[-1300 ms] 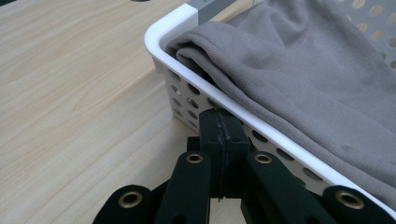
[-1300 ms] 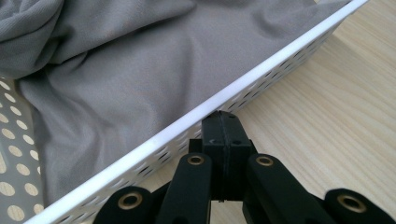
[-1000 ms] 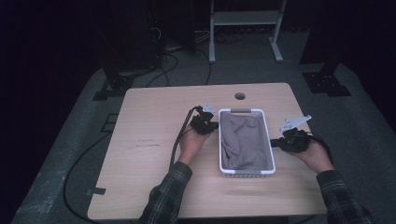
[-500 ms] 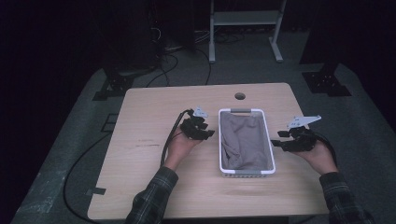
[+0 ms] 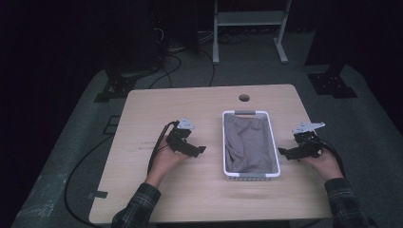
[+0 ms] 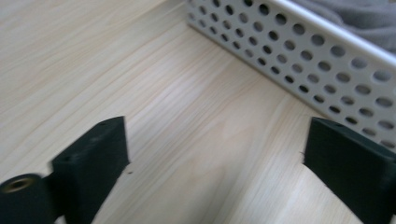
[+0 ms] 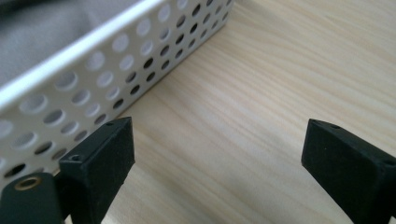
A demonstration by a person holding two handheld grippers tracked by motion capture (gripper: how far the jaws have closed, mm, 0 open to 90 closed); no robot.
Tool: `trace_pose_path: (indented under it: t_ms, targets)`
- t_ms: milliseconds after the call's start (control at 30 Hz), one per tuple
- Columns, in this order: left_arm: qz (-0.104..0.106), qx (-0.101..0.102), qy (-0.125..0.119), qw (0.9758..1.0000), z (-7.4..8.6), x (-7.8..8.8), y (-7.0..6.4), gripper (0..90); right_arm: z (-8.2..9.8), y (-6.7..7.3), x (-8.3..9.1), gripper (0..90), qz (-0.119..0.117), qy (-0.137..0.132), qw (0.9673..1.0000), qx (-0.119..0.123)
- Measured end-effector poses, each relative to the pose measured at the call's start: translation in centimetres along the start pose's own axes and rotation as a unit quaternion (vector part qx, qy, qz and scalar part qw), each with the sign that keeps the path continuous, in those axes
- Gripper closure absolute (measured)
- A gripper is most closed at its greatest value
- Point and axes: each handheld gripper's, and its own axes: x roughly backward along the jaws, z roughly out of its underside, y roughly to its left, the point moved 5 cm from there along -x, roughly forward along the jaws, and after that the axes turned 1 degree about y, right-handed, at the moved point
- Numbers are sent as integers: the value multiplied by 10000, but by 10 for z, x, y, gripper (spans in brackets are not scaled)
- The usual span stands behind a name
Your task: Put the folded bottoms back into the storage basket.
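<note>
White perforated basket [image 5: 251,175] sits on the tabletop [image 5: 190,104] between the two tongs, long axis running away from the person; grey cloth [image 5: 248,142] lies crumpled inside it, filling the floor of the basket and staying below the rim. Left tongs [image 5: 198,150] stand off the basket's left wall, near but apart from it, jaws pointed toward that wall; the jaws have just been opening and now stand wide, with bare wood between them. In the left gripper view the basket wall [image 6: 299,60] with its rows of round holes crosses ahead of the tongs [image 6: 215,158] at an angle, a strip of cloth [image 6: 359,16] visible above its rim; no contact between jaw and wall. Right tongs [image 5: 282,152] sit off the basket's right wall, near its near corner, also apart from it; jaws likewise have just been opening and are spread wide, nothing between them. In the right gripper view the holed wall [image 7: 93,88] runs past just ahead of one jaw of the tongs [image 7: 217,163], close to it but whether touching cannot be told; cloth [image 7: 42,32] shows behind the rim. Each tool is held in a hand resting low over the tabletop, plaid sleeves [image 5: 138,209] coming in from the near edge. A black cable [image 5: 157,147] trails from the left tool back along the forearm. Beyond the basket's far end, a round hole [image 5: 244,98] in the tabletop.
</note>
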Motion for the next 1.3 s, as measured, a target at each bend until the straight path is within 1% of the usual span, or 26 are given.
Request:
trace_pose_path:
  t_ms: [67,133,167,233,333,467,500,533,600,667,700,733,867,900,933,1100,1167,1233,1267,1300]
  targets:
    - [-33,35,-43,10000,7,6,2,17,4,-2,0,79,-53,-67,10000,-32]
    - [-74,-22,-27,10000,14,11,3,13,8,-4,0,78,-106,-132,9998,-143]
    - [-88,-32,-15,10000,17,14,4,13,10,-5,0,79,-117,-154,9997,-150]
    - [-114,-45,-7,9999,25,20,4,13,14,-6,-1,79,-59,-200,9997,-123]
    - [-208,-76,60,9997,37,28,4,13,20,-5,-4,79,-88,-261,9996,-92]
    - [-337,-160,181,9991,53,37,2,13,28,-3,-12,79,-65,-165,9998,-1]
    - [-343,-202,254,9989,59,39,2,14,29,-3,-14,79,-41,-120,9999,14]
    - [-344,-216,285,9988,62,41,1,14,30,-4,-16,80,-124,-161,9998,-7]
    - [-385,-259,449,9979,74,43,2,14,31,-4,-17,80,-232,-202,9995,-58]
    - [-360,-266,574,9973,84,44,2,14,32,-5,-19,80,-366,-205,9990,-152]
    - [-347,-268,614,9972,89,45,3,14,32,-5,-19,80,-396,-282,9987,-162]
    - [-349,-264,646,9970,93,46,3,14,33,-4,-20,81,-406,-326,9985,-154]
    - [-329,-264,688,9967,105,48,5,14,33,-4,-20,81,-409,-330,9985,-159]
    - [-330,-283,696,9966,108,48,5,14,33,-4,-20,81,-410,-328,9985,-162]
    - [-372,-349,727,9960,110,49,6,14,33,-4,-20,81,-410,-331,9985,-160]
    - [-183,-306,493,9981,113,46,4,12,33,-4,-20,81,-418,-329,9985,-156]
    - [-77,-195,347,9992,115,44,4,12,33,-4,-20,81,-417,-329,9985,-145]
    - [-62,-201,154,9997,118,44,6,0,33,-4,-20,81,-420,-328,9985,-146]
    - [-64,-216,101,9997,118,44,6,0,33,-4,-20,81,-420,-329,9985,-146]
    - [-70,-197,103,9997,118,44,7,0,33,-4,-20,81,-419,-329,9985,-145]
